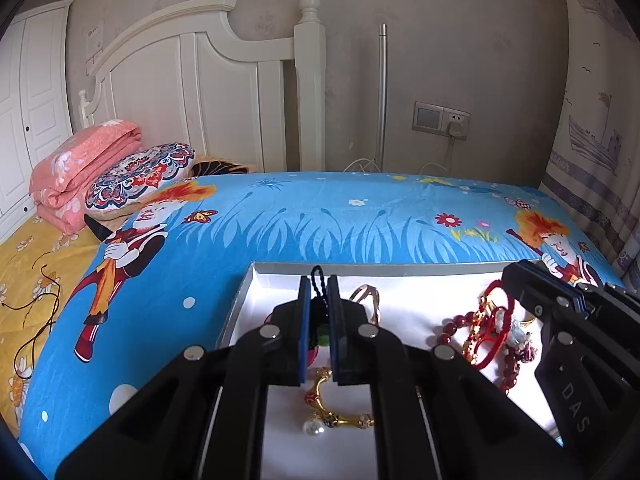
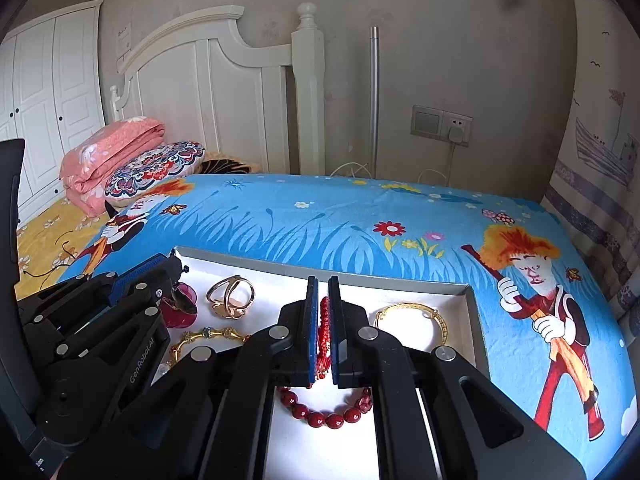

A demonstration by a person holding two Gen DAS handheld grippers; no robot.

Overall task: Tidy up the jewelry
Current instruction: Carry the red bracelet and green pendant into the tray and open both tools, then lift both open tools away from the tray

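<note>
Two grippers pinch cords over the tray (image 2: pixel 476 320): left gripper (image 1: pixel 319 300) a dark cord (image 1: pixel 318 280), right gripper (image 2: pixel 323 304) the red cord (image 2: pixel 324 320), which could snag the red beads (image 2: pixel 328 416) at six o'clock.

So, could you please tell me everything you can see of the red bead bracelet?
The red bead bracelet is a loop of round, glossy dark-red beads, like polished stone or glass. It lies flat on the white floor of the open box, partly hidden under the right gripper, whose jaws pinch a red woven cord.

Jewelry (image 2: pixel 230 298) in tray (image 2: pixel 474 312) on bed (image 2: pixel 340 224)
</note>
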